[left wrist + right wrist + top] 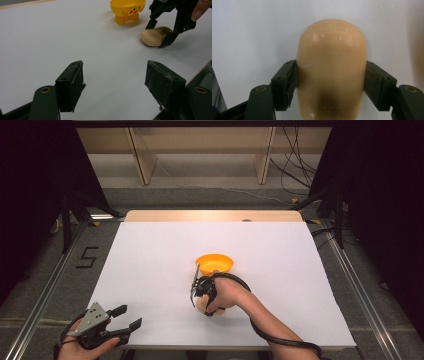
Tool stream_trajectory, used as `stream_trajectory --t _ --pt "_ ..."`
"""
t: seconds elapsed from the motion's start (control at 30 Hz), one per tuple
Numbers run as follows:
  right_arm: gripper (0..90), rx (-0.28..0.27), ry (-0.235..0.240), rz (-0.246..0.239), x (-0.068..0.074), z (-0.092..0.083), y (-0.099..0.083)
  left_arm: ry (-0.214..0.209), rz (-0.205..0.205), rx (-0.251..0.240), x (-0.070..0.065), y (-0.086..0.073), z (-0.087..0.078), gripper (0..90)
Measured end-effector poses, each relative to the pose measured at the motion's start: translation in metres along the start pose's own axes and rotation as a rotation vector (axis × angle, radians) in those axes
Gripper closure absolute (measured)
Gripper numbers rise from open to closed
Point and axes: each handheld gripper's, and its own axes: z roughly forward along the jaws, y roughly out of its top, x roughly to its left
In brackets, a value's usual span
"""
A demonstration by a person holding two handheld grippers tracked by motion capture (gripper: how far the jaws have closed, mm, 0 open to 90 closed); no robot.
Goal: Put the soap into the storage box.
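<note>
Tan bread-shaped object (331, 67) lies on white desk (150, 270) just beside orange bowl (214, 263) | right hand-held gripper (196, 292) clamps its sides, pointing down | left hand-held gripper (126, 318) wide open, empty, near desk corner | floor marking "5" (87, 257).

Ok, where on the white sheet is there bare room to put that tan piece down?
The white sheet is bare left of the orange bowl, across its far strip, and along its right half. It is crowded only at the middle, where the right gripper is shut on the tan piece beside the bowl. The left gripper hangs open at the near left corner.
</note>
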Motion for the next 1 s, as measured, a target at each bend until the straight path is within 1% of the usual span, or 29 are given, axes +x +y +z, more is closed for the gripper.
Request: stream_trajectory --t 0.07,0.1,0.13,0.17,0.2,0.23,0.27,0.3,0.33,0.37,0.4,0.43,0.47,0.5,0.53,0.57,0.6,0.63,0.67,0.7,0.73,0.77,0.8,0.83,0.87,0.9,0.93,0.97,1.0 --pt "33.7 -0.002 0.007 -0.017 0.0 0.0 -0.001 -0.001 -0.001 0.0 0.0 0.0 0.0 30.6" --pt "33.7 0.004 0.017 -0.015 0.002 -0.001 -0.001 -0.001 -0.001 0.001 0.0 0.0 0.0 30.6" --pt "33.8 0.003 0.021 -0.042 0.001 -0.001 -0.002 -0.001 -0.002 -0.001 0.0 0.0 0.0 30.6" --pt "33.8 0.002 0.023 -0.055 0.001 -0.001 -0.002 -0.002 -0.002 -0.001 0.0 0.0 0.0 30.6" --pt "33.8 -0.003 0.028 -0.08 0.0 -0.002 -0.003 -0.001 -0.002 0.0 0.0 0.0 0.0 30.6" --pt "33.8 0.001 0.035 -0.078 0.0 -0.002 -0.004 0.0 -0.001 0.001 0.0 0.0 0.0 30.6" --pt "33.8 0.047 0.047 -0.001 0.006 -0.005 -0.006 0.0 -0.001 0.001 0.0 0.0 0.0 30.6" --pt "33.8 0.007 0.04 -0.113 0.0 -0.003 -0.005 0.0 -0.001 0.002 0.0 0.0 0.0 30.6" --pt "33.8 0.043 0.048 -0.064 0.004 -0.006 -0.006 -0.004 0.014 0.003 0.001 0.0 0.0 30.6" --pt "33.8 0.012 0.043 -0.123 0.001 -0.006 -0.007 -0.005 0.013 0.004 0.001 0.0 0.0 30.6" --pt "33.8 0.005 0.043 -0.136 0.001 -0.007 -0.007 -0.003 0.007 0.003 0.0 0.0 0.0 30.6" --pt "33.8 0.041 0.051 -0.071 0.006 -0.01 -0.008 0.0 -0.001 0.002 0.0 0.0 0.0 30.6" --pt "33.8 0.041 0.06 -0.088 0.006 -0.011 -0.008 0.009 0.0 0.009 -0.001 0.0 -0.001 30.6" --pt "33.8 0.041 0.056 -0.099 0.006 -0.013 -0.009 -0.002 -0.001 0.003 0.0 0.0 0.0 30.6" --pt "33.8 0.032 0.052 -0.127 0.006 -0.014 -0.009 -0.001 -0.001 0.002 0.0 0.0 0.0 30.6" --pt "33.8 0.05 0.061 -0.105 0.007 -0.016 -0.011 -0.001 0.0 0.002 0.0 0.0 0.0 30.6" --pt "33.8 0.012 0.052 -0.177 0.003 -0.015 -0.01 -0.001 -0.001 0.002 0.0 0.0 0.0 30.6" --pt "33.8 0.013 0.049 -0.188 0.003 -0.016 -0.011 -0.001 -0.001 0.001 0.0 0.0 0.0 30.6" --pt "33.8 0.037 0.055 -0.155 0.004 -0.019 -0.013 -0.001 0.0 0.002 0.0 0.0 0.0 30.6" --pt "33.8 0.04 0.042 -0.154 0.005 -0.021 -0.014 -0.002 -0.001 0.002 0.0 0.0 0.0 30.6" --pt "33.9 0.047 0.048 -0.133 0.006 -0.022 -0.015 -0.002 -0.001 0.002 0.0 0.0 0.0 30.6" --pt "33.8 0.026 0.043 -0.171 0.003 -0.021 -0.016 -0.002 -0.002 0.001 0.0 0.0 0.0 30.6" --pt "33.9 0.051 0.054 -0.146 0.005 -0.022 -0.017 -0.002 -0.001 0.002 0.0 0.0 0.0 30.6" --pt "33.8 0.049 0.043 -0.151 0.005 -0.023 -0.018 -0.002 -0.002 0.001 -0.001 0.0 0.0 30.6" --pt "33.8 0.02 0.042 -0.202 0.001 -0.021 -0.019 -0.003 -0.003 0.0 -0.001 0.0 0.0 30.6" --pt "33.9 0.058 0.055 -0.148 0.004 -0.024 -0.02 -0.002 -0.003 0.001 -0.001 0.0 0.0 30.6" --pt "33.9 0.052 0.041 -0.157 0.004 -0.024 -0.021 0.006 0.017 0.009 0.0 0.001 -0.001 30.6" --pt "33.8 0.055 0.048 -0.157 0.003 -0.024 -0.023 0.005 0.016 0.009 0.0 0.0 -0.001 30.6" --pt "33.9 0.06 0.047 -0.127 0.005 -0.025 -0.024 0.008 0.01 0.009 0.0 0.0 -0.001 30.6"
